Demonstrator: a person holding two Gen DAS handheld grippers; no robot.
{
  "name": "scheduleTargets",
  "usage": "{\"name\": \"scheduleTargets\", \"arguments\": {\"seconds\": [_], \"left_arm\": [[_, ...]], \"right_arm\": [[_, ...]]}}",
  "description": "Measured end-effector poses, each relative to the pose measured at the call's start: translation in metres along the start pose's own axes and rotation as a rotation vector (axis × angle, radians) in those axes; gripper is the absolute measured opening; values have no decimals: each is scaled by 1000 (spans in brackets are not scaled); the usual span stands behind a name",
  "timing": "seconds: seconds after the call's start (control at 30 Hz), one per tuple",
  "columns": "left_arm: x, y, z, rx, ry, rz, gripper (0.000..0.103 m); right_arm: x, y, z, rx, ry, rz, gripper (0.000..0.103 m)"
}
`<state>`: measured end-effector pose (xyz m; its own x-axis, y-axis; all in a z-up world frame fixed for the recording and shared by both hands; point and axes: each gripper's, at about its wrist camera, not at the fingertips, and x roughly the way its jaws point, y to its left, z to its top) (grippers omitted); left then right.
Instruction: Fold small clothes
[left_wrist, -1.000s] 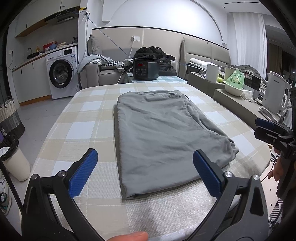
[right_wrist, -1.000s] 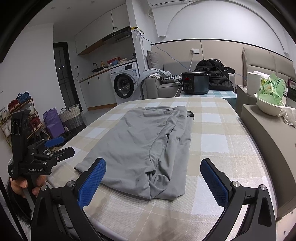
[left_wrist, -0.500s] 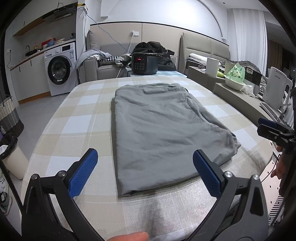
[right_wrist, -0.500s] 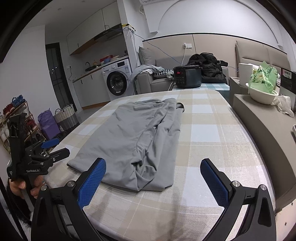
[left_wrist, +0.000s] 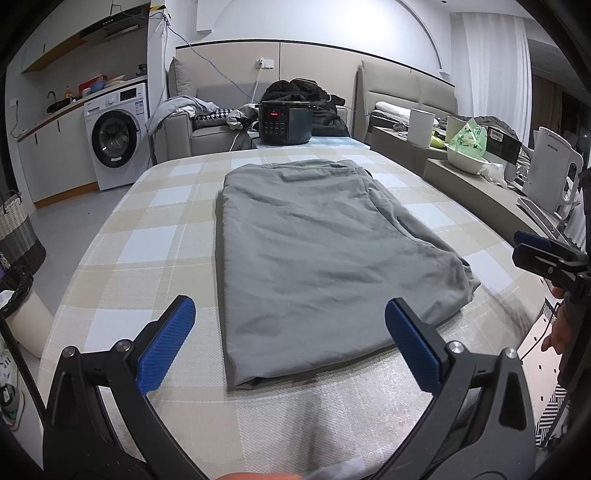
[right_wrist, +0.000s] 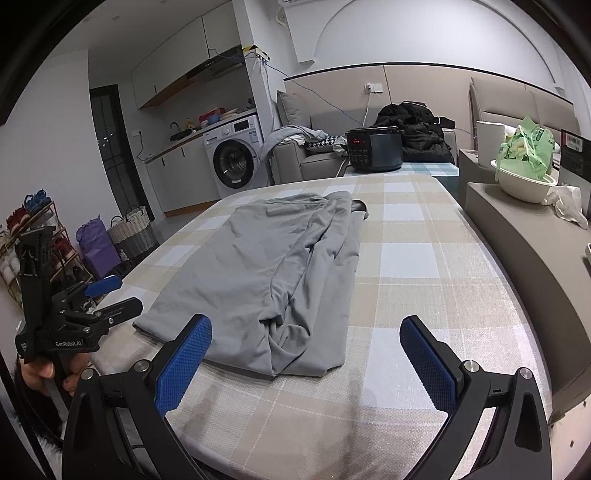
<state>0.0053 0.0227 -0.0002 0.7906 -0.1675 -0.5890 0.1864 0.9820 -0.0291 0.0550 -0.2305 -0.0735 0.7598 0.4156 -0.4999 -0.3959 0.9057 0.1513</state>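
Observation:
A grey garment (left_wrist: 314, 251) lies folded lengthways and flat on the checked table (left_wrist: 155, 236), its near hem towards me. My left gripper (left_wrist: 290, 310) hovers open over the table's near edge, just short of that hem, with nothing between its blue pads. In the right wrist view the same garment (right_wrist: 266, 269) shows a rumpled fold along its right side. My right gripper (right_wrist: 306, 326) is open too, held off the garment's near right corner. Each gripper appears in the other's view: the right gripper (left_wrist: 535, 251) at the table's right edge, the left gripper (right_wrist: 110, 295) at its left edge.
A black rice cooker (left_wrist: 284, 118) stands beyond the table's far end, before a sofa piled with clothes. A low counter (right_wrist: 517, 229) with a white bowl (right_wrist: 524, 184) and a kettle (left_wrist: 550, 173) runs along the right. Baskets (right_wrist: 129, 229) and a washing machine (left_wrist: 114, 136) stand left.
Both wrist views have shifted slightly, with the far end of the room sitting a little lower. The garment has not moved and both grippers stay open.

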Motion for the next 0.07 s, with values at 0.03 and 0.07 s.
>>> {"name": "scheduleTargets", "arguments": {"seconds": [0.03, 0.07], "left_arm": [[0, 0, 0, 4, -1, 1, 102], [0, 0, 0, 7, -1, 0, 102]], "right_arm": [[0, 0, 0, 0, 0, 1, 103], [0, 0, 0, 0, 1, 3, 103]]}}
